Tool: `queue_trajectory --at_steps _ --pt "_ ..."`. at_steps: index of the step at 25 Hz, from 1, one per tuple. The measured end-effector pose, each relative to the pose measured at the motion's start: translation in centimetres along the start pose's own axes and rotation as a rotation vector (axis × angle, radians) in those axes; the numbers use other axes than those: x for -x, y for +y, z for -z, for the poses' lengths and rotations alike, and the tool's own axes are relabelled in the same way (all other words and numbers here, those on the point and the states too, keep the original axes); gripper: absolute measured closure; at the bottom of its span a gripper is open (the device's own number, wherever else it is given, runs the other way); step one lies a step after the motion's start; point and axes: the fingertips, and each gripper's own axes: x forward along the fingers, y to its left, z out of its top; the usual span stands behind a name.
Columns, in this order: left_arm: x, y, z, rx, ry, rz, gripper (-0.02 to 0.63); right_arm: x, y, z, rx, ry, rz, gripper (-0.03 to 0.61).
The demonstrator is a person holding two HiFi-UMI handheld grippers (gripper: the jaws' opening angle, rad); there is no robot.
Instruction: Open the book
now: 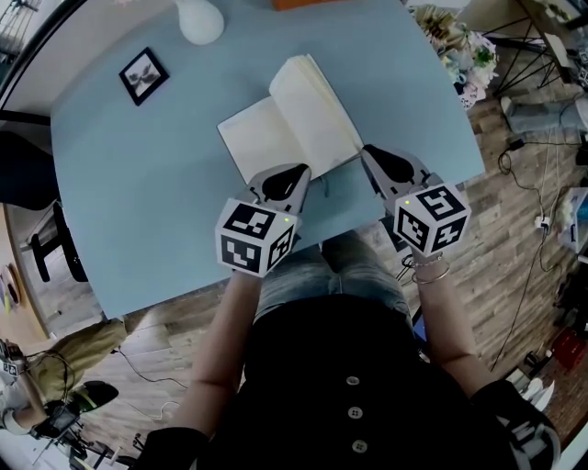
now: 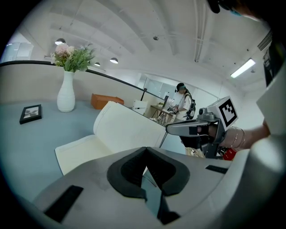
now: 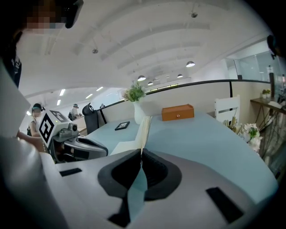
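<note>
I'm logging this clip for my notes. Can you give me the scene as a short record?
Surface: blue table
Book: open, left side flat, right side raised
Left tool: jaws together, at book's near edge
Right tool: shut on book's raised side
Also on table: white vase, picture frame, orange box

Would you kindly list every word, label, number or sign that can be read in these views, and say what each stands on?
No text can be read anywhere.
book: the open pages are blank.
marker cubes: black-and-white square patterns only, no letters or digits.
framed picture: too small to tell whether it bears any print.
</note>
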Motion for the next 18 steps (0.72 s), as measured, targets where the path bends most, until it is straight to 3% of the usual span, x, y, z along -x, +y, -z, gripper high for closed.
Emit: queue_trajectory --at_steps 6,18 --pt "-0.8 -0.4 0.2 0.0 0.01 0.003 0.603 0.0 -1.8 0.9 -0.068 -0.003 0.021 0.566" --pt "-2.8 -0.5 0.6 0.007 0.039 -0.003 0.603 0.0 -4.4 3.5 -0.085 0.077 0.061 0.566"
